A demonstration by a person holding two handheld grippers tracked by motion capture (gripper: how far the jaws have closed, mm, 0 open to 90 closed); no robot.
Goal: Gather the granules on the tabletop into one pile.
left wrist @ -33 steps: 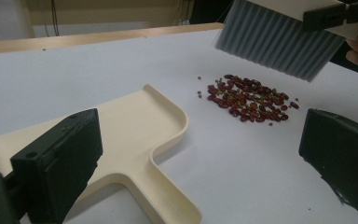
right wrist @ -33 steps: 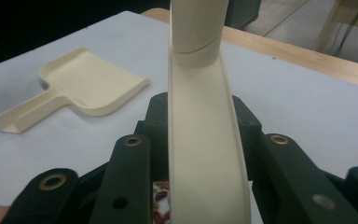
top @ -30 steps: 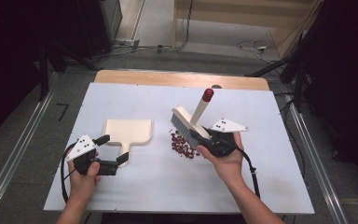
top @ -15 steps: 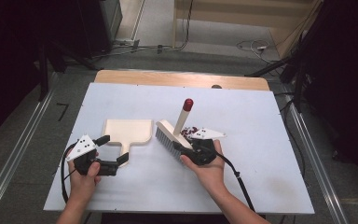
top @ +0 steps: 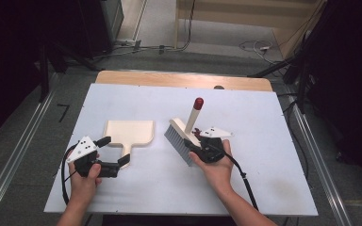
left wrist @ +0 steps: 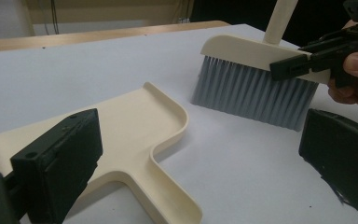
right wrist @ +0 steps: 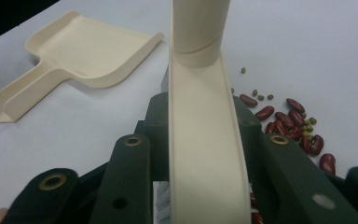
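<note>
White table [top: 264,179], one dustpan [top: 129,133], one brush [top: 181,136] pinched by right tongs [top: 199,149], left tongs [top: 114,165] spread.

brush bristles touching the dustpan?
Apart. The left gripper view shows bare table between the brush bristles and the dustpan rim.

What I can't make out from here

In the high view the beans [top: 197,130] are mostly tucked behind the brush [top: 181,139], just a red speck showing. My right gripper view cuts the brush handle [right wrist: 199,23] off at the top edge, and the bristles [right wrist: 161,203] barely peek out under the head. The dustpan [left wrist: 135,140] handle runs off the bottom in the left gripper view.
</note>
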